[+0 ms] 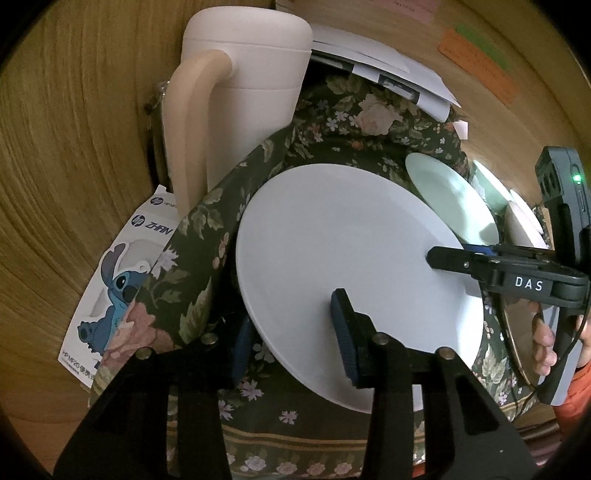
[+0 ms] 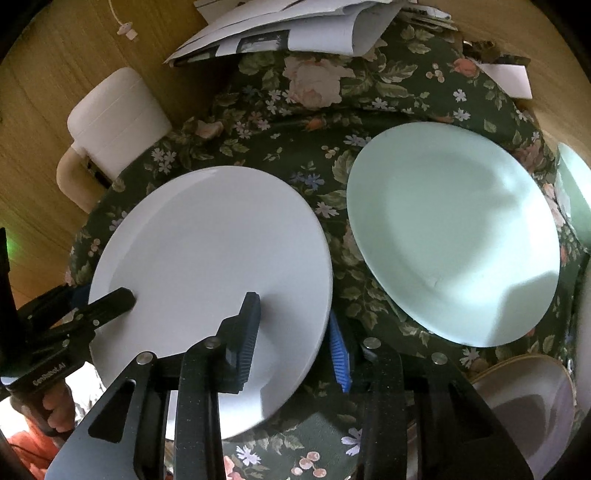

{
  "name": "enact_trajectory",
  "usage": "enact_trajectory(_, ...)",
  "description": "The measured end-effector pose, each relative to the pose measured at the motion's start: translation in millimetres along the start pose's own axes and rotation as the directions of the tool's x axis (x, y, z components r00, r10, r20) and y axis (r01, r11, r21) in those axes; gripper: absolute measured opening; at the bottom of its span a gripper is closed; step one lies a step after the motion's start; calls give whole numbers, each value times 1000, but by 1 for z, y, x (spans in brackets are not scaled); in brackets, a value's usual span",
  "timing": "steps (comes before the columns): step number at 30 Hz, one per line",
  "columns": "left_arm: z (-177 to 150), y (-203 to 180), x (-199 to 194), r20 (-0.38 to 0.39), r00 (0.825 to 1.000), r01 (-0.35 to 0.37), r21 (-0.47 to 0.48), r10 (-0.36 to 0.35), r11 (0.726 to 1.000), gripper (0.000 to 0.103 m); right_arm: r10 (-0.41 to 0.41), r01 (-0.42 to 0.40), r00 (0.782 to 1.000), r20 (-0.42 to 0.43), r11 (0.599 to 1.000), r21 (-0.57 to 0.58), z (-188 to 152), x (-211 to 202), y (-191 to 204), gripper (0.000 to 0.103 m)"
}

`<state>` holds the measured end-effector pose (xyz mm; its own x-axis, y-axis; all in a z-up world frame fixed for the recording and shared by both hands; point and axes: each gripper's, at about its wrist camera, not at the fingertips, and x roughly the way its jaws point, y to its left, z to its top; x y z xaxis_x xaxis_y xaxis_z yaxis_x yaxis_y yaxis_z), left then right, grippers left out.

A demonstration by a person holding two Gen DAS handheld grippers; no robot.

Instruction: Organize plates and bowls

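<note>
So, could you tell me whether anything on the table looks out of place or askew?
The papers at the far edge lie in an untidy, slanted heap, partly on the floral cloth. The white plate and pale green plate sit flat and look undamaged; nothing is spilled.

Gold-rimmed plate [image 2: 524,410] cut off by edge

Bare cloth [image 2: 332,177] between white plate [image 2: 207,258] and green plate [image 2: 454,232].

On the cloth [image 2: 317,110], one plate [image 2: 207,266] lies left of a second plate [image 2: 454,229]; a jug [image 2: 114,114] stands far left; papers [image 2: 295,33] lie behind.
</note>
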<state>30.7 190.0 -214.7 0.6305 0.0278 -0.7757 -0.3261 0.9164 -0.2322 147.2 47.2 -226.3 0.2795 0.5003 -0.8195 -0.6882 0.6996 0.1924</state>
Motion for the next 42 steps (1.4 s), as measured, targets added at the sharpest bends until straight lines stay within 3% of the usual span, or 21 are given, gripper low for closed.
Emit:
enact_trajectory(19,0,-16,-22,40,999,20,59,-22,998,41,-7,5,997,81,1000,21,-14,-40,-1,32)
enact_trajectory(33,9,-56,-47,118,990,56,147,-74,988,41,-57,42,978,201,996,79,-37,-95,-21,32)
enact_trajectory(42,14,-89,-47,113,984,112,209,-137,972,41,-117,82,961,249,986,147,-56,-122,-43,32)
